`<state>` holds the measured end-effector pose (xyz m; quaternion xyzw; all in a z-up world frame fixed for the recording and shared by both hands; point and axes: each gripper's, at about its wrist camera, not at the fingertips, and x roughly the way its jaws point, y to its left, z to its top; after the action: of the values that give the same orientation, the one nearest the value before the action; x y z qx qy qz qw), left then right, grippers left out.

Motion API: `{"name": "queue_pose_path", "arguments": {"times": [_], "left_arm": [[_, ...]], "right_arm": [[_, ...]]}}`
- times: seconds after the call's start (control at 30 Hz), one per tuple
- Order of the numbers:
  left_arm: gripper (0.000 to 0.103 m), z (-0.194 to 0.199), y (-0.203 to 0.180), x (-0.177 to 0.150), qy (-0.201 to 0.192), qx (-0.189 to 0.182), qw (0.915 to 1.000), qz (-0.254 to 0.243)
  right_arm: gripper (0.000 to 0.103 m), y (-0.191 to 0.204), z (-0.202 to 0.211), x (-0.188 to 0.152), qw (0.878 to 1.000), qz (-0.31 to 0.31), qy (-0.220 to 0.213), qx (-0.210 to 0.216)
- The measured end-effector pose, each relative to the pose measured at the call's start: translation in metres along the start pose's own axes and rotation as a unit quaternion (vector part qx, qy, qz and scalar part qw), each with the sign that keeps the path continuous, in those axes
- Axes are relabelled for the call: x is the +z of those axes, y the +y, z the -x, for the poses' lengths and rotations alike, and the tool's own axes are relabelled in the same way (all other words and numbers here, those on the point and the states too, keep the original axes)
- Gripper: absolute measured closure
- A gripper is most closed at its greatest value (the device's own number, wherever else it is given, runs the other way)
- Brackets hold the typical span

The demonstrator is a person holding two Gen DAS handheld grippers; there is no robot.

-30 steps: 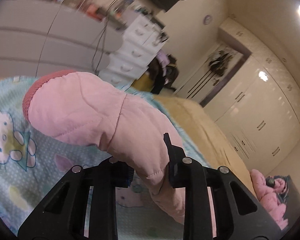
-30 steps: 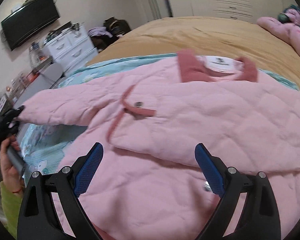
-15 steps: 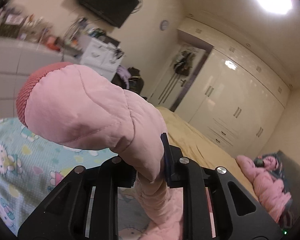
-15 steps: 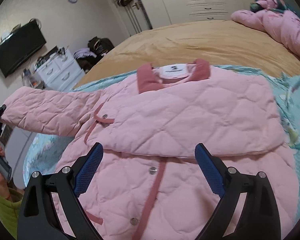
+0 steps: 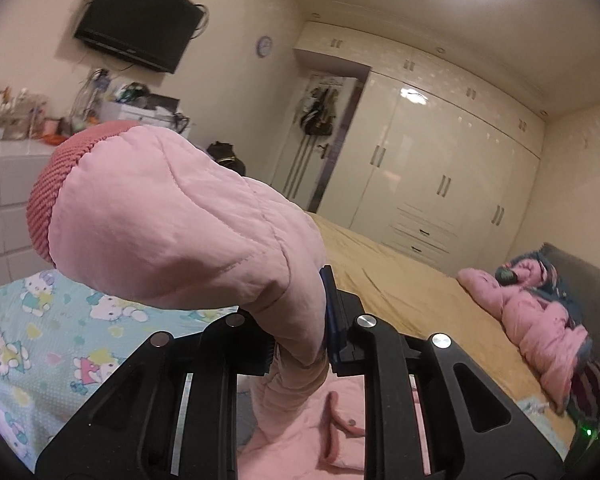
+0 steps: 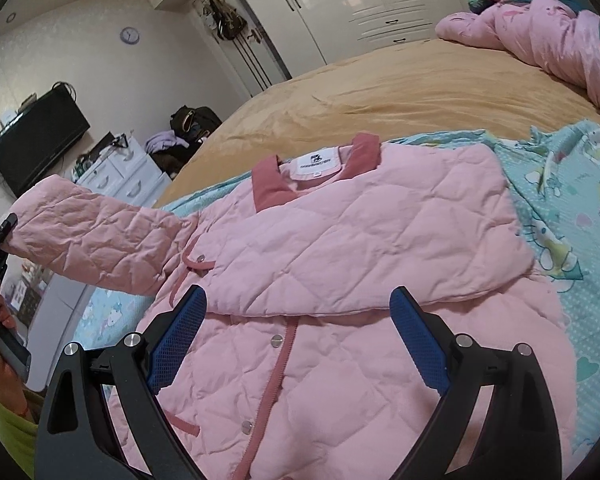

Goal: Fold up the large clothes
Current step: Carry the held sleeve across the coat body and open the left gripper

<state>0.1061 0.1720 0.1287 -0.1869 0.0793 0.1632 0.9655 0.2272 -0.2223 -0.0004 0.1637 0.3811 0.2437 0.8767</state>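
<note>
A pink quilted jacket [image 6: 340,248] with a dark pink collar lies front up on a cartoon-print blanket [image 6: 572,216] on the bed. One sleeve is folded across its chest. The other sleeve [image 6: 92,244] is lifted off the bed at the left, held near its cuff by my left gripper [image 6: 0,236]. In the left wrist view my left gripper [image 5: 300,340] is shut on that sleeve [image 5: 180,220], whose ribbed cuff [image 5: 48,188] sticks out ahead. My right gripper [image 6: 300,320] hovers open over the jacket's front, with nothing between its fingers.
A tan sheet [image 6: 380,88] covers the far bed. A crumpled pink quilt [image 6: 540,28] lies by the headboard. White drawers [image 6: 120,180], a wall TV [image 6: 32,148], bags [image 6: 192,120] and white wardrobes [image 5: 440,184] line the room. A hand [image 6: 0,344] in a green sleeve holds the left gripper.
My left gripper has risen and rolled with the sleeve, lifting it off the blanket. The right gripper has drawn back, so the whole jacket now shows.
</note>
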Motion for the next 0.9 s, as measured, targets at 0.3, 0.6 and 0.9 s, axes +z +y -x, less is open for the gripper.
{"name": "queue_pose_path", "arguments": {"times": [0.3, 0.6, 0.9], "left_arm": [[0.091, -0.012, -0.060, -0.018, 0.014, -0.041, 0.9971, -0.063], [0.091, -0.032, -0.118, -0.053, 0.052, -0.084, 0.9877, -0.122], [0.091, -0.058, -0.160, -0.103, 0.108, -0.123, 0.9711, -0.174]], "right_arm": [[0.011, -0.031, 0.026, -0.002, 0.999, -0.029, -0.018, 0.003], [0.011, -0.067, 0.050, -0.001, 0.998, -0.059, -0.036, -0.004], [0.011, -0.094, 0.065, 0.001, 0.996, -0.077, -0.049, -0.021]]}}
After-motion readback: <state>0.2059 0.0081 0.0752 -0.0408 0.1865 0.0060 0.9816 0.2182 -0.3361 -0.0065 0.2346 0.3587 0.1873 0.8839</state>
